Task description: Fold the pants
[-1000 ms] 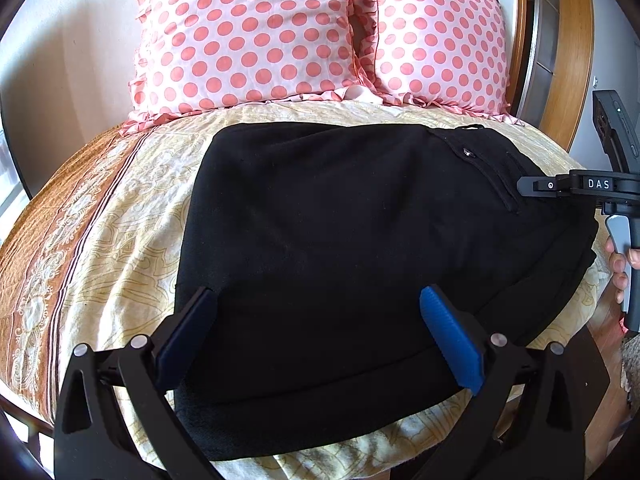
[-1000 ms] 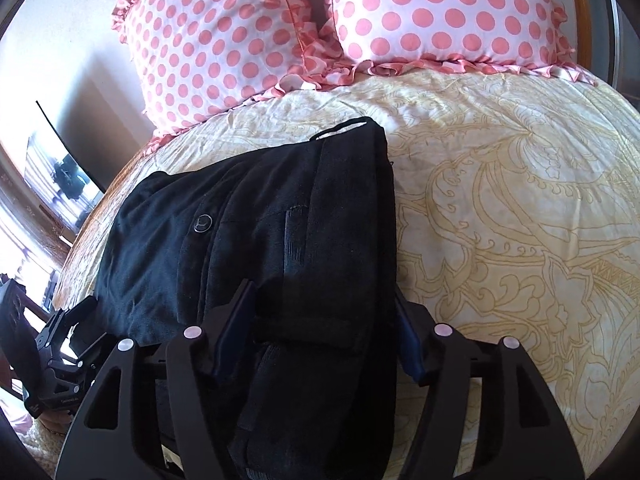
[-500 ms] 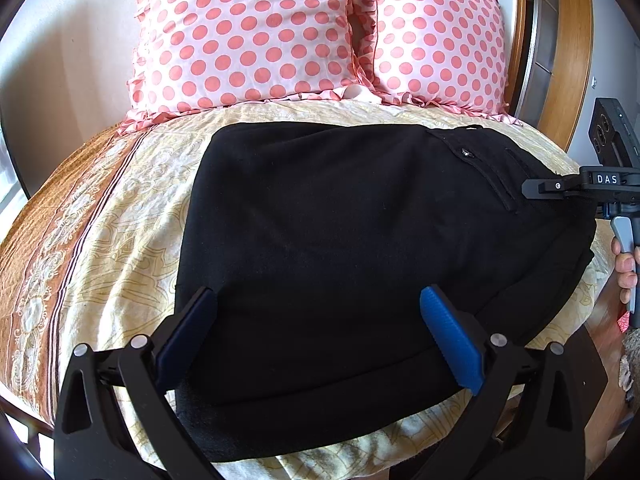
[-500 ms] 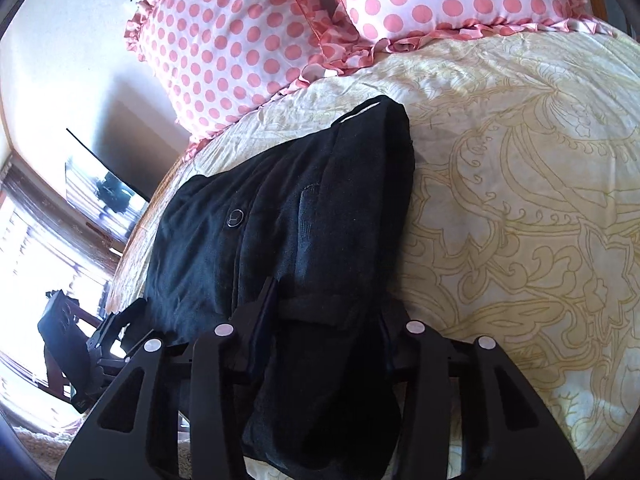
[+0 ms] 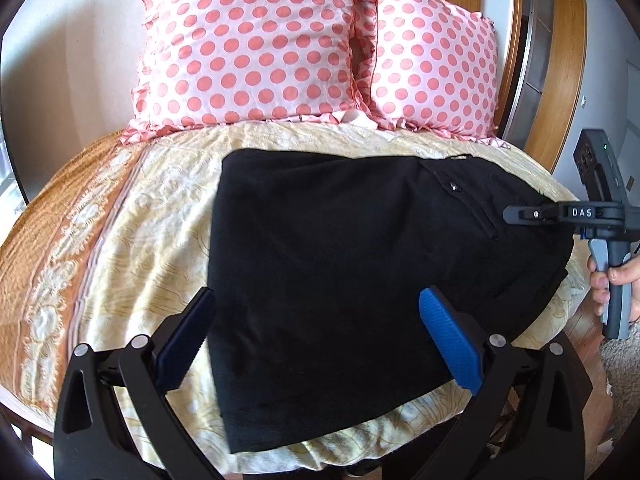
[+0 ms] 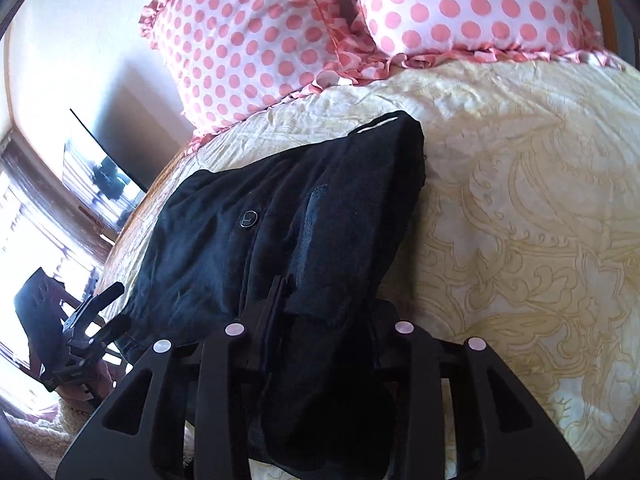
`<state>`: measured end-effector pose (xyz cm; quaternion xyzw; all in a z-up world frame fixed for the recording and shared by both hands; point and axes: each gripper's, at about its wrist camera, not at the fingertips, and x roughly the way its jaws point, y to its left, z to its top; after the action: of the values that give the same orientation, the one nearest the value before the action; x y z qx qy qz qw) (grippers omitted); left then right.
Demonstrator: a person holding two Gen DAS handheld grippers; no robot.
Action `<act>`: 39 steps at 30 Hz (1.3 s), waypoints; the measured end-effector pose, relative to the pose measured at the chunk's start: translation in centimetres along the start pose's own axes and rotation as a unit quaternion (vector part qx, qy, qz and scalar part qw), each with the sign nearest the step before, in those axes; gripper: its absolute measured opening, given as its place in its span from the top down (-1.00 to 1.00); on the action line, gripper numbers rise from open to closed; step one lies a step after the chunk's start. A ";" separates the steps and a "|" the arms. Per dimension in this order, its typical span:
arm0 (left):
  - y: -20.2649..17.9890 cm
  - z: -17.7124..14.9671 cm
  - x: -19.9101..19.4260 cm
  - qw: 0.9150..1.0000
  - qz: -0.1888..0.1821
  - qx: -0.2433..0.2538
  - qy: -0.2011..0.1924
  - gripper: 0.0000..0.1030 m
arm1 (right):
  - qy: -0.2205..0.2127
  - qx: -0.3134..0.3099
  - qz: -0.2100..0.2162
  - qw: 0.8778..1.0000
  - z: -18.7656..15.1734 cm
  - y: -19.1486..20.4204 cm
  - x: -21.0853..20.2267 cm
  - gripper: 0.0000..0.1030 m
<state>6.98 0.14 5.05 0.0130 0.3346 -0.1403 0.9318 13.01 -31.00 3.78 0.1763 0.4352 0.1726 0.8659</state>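
right hand-held gripper [image 6: 320, 312] just closed onto black pants [image 5: 360, 264] — "das" label — left hand-held gripper [image 5: 320, 332] open

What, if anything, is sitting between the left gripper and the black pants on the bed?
Nothing visible. The left gripper hangs open right over the near end of the black pants, with only bare fabric between its blue pads. The polka-dot pillows sit well beyond, at the head of the bed.

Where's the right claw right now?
In the left wrist view, the right claw is at the far right, shut on the pants' waistband end, below the pillows.
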 end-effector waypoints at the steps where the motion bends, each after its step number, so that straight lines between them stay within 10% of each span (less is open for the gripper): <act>1: 0.6 0.6 -0.2 1.000 0.003 0.000 -0.004 -0.96 | 0.000 0.003 0.002 1.000 -0.1 -0.1 0.1 0.25; 9: 8.2 4.5 3.7 0.988 -0.076 -0.116 0.071 -0.93 | -0.033 -0.043 0.018 0.998 0.0 2.3 -1.0 0.52; 18: 10.3 5.1 9.3 0.959 -0.143 -0.185 0.160 -0.43 | -0.027 -0.022 0.024 0.999 -0.1 1.1 -0.5 0.52; 24: 9.6 5.6 9.9 0.960 -0.143 -0.176 0.167 -0.15 | -0.021 -0.020 0.022 0.999 -0.1 0.7 -0.2 0.49; 30: 9.2 5.6 9.9 0.966 -0.118 -0.161 0.166 0.53 | -0.008 0.008 0.028 1.000 -0.1 -0.4 0.9 0.24; 39: 8.5 6.7 7.8 0.977 -0.113 -0.141 0.113 0.93 | -0.045 0.000 0.055 0.997 0.7 0.8 -0.4 0.55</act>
<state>19.22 5.49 4.77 -0.1410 0.4531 -0.1934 0.8587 13.24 -30.61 4.82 0.2079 0.3858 0.2118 0.8735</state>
